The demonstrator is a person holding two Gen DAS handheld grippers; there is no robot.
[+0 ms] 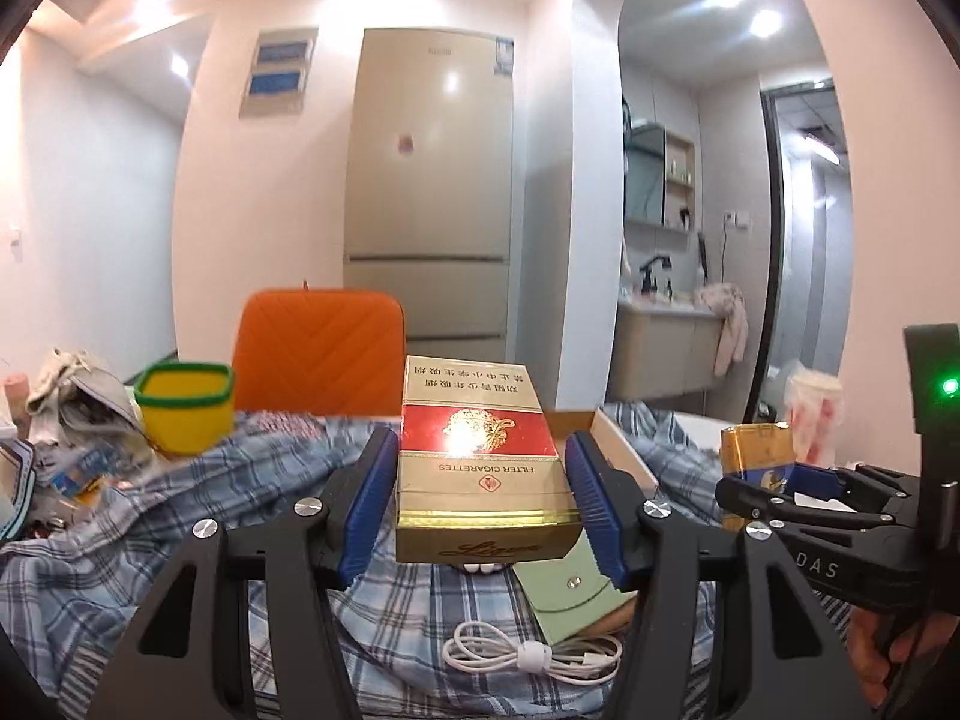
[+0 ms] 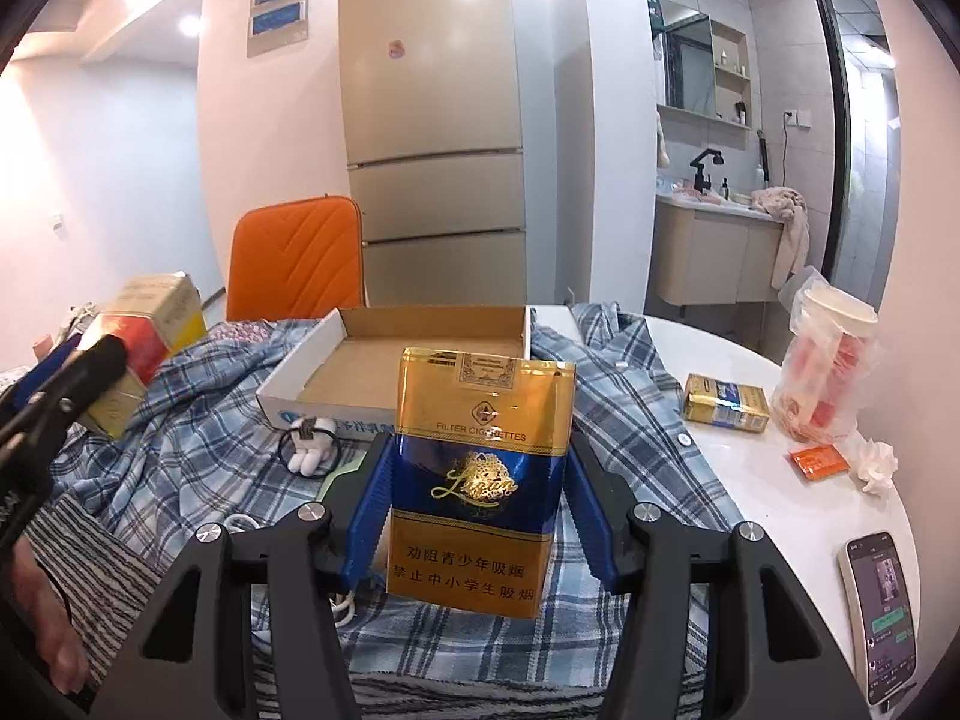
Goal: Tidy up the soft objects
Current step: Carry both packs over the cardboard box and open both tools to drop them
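Left gripper [image 1: 480,504]: clamping the red-and-gold pack [image 1: 477,462] by its long sides, lifted clear above the plaid shirt [image 1: 198,498].
Right gripper [image 2: 477,504]: pinching the blue-and-gold soft pack [image 2: 480,480] at mid-body, raised over the shirt, just short of the open cardboard tray [image 2: 396,360].
Handling: looking light; soft foil-paper walls likely denting under hard pressure, glossy wrap possibly slipping.
Best hold: gripping across the narrow sides, near the middle.
Still waiting: a second blue pack [image 2: 726,405] lying on the white worktop [image 2: 750,480].

Beige fridge [image 2: 432,120], orange chair [image 2: 294,258], phone [image 2: 882,612], washbasin [image 2: 714,252]
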